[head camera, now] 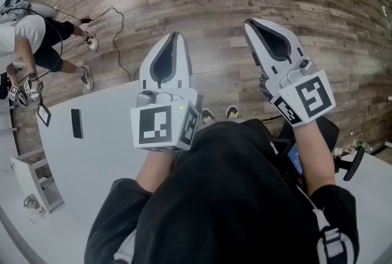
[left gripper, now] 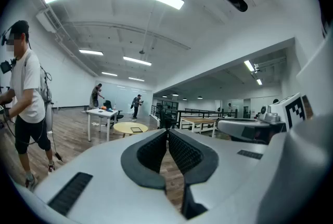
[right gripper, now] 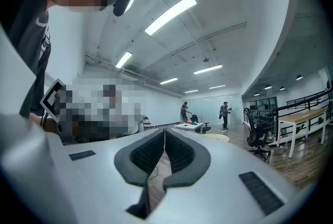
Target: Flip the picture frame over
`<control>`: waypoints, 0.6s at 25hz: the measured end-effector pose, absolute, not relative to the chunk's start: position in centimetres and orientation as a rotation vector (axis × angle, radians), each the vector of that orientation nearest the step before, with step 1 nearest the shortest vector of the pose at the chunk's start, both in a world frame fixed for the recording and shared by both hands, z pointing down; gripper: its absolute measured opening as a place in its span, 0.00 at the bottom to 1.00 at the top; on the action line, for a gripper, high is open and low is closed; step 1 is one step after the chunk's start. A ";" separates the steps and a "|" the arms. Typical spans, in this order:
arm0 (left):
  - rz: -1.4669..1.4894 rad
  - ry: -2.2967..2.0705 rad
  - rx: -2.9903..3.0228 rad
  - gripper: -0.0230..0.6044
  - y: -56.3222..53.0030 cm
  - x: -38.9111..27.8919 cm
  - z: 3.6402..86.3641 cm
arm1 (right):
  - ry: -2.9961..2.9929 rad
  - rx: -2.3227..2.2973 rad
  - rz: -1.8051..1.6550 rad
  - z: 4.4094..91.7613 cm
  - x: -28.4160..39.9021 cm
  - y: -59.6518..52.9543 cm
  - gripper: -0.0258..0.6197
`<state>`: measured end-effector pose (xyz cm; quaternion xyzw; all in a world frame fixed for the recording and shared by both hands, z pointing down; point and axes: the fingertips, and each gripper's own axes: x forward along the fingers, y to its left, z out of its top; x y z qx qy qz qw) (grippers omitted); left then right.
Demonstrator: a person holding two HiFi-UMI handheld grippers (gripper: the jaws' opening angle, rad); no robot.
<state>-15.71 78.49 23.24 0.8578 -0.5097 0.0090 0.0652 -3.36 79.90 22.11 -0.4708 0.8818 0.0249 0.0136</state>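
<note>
- The left gripper [head camera: 175, 35] is held in front of the body and points forward, about level.
- Its two jaws are together at the tips, and nothing is between them; the dark ribbed pads [left gripper: 156, 151] meet at the front.
- The left marker cube [head camera: 160, 125] sits at the back end of this gripper, just above the bare left forearm [head camera: 153, 171].
- The right gripper [head camera: 248, 23] is beside it, apart from it, also about level, with the tip leaning a little toward the left one.
- Its jaws are closed too, with nothing held.
- The right marker cube [head camera: 306, 98] sits over the right forearm [head camera: 315, 149].
- Both arms come out of dark sleeves [head camera: 110, 223].
</note>
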 end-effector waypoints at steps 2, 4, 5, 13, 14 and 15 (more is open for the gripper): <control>0.037 -1.532 2.585 0.09 78.4 -15.8 23.4 | 2.749 -1.474 0.071 22.3 -3.5 80.0 0.07; 0.051 -1.535 2.569 0.09 78.4 -16.0 23.5 | 2.754 -1.480 0.066 22.4 -3.6 80.1 0.07; 0.059 -1.538 2.560 0.09 78.4 -16.1 23.4 | 2.756 -1.479 0.061 22.4 -3.7 80.1 0.07; 0.029 -1.514 2.580 0.09 78.6 -16.7 22.5 | 2.768 -1.430 0.015 22.3 -5.3 80.4 0.07; 0.026 -1.511 2.581 0.09 78.7 -17.0 22.5 | 2.769 -1.424 0.018 22.2 -5.7 80.5 0.07; 0.020 -1.510 2.581 0.09 78.8 -17.4 22.5 | 2.770 -1.420 0.022 22.1 -6.0 80.6 0.07</control>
